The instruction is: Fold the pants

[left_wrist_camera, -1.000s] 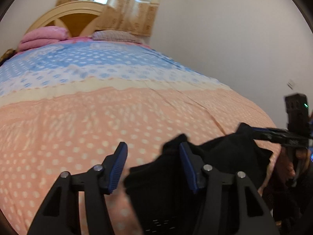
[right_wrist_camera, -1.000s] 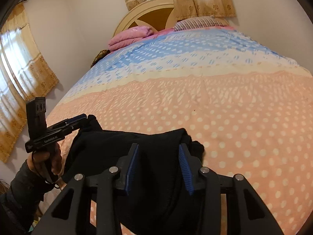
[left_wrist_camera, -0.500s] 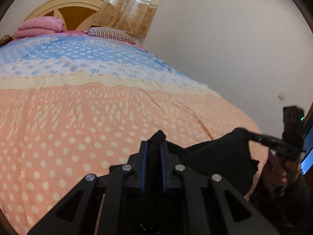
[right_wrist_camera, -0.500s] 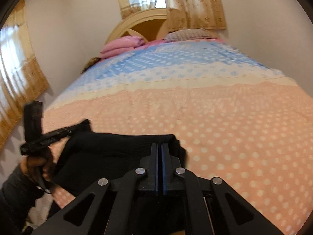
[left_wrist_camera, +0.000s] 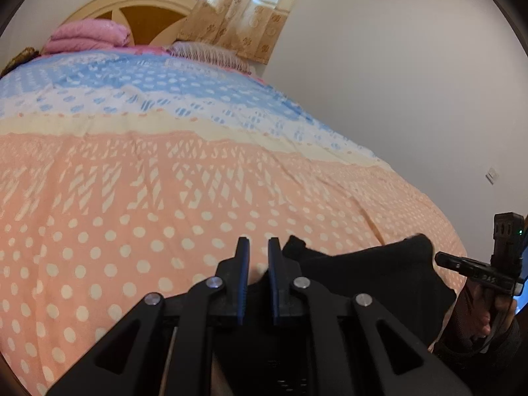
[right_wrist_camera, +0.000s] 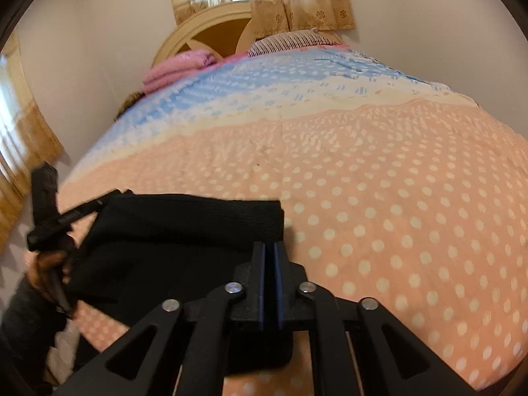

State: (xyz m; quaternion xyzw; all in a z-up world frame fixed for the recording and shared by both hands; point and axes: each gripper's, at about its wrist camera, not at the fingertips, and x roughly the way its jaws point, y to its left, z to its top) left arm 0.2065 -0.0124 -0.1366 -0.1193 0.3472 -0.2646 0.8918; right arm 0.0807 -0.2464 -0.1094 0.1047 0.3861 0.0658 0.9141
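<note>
Black pants (left_wrist_camera: 369, 280) lie on the near end of the bed; in the right wrist view they (right_wrist_camera: 184, 227) spread to the left of my fingers. My left gripper (left_wrist_camera: 255, 247) has a narrow gap between its blue pads, with bedspread showing through; the pants lie just to its right and under it. My right gripper (right_wrist_camera: 270, 250) has its jaws pressed together at the pants' right edge; whether cloth is pinched between them is hidden. The other gripper shows at each view's side, the right one (left_wrist_camera: 475, 269) and the left one (right_wrist_camera: 66, 217).
The bed (left_wrist_camera: 165, 198) has a pink polka-dot and blue bedspread. Folded pink blankets (left_wrist_camera: 87, 36) and a striped pillow (left_wrist_camera: 204, 54) lie by the headboard. A white wall (left_wrist_camera: 412, 82) runs along the bed's right side. Curtains (right_wrist_camera: 19, 138) hang on the left.
My left gripper closed on the pants half a second ago and has now parted slightly, off the cloth. My right gripper closed from open and stays shut. The pants lie flatter.
</note>
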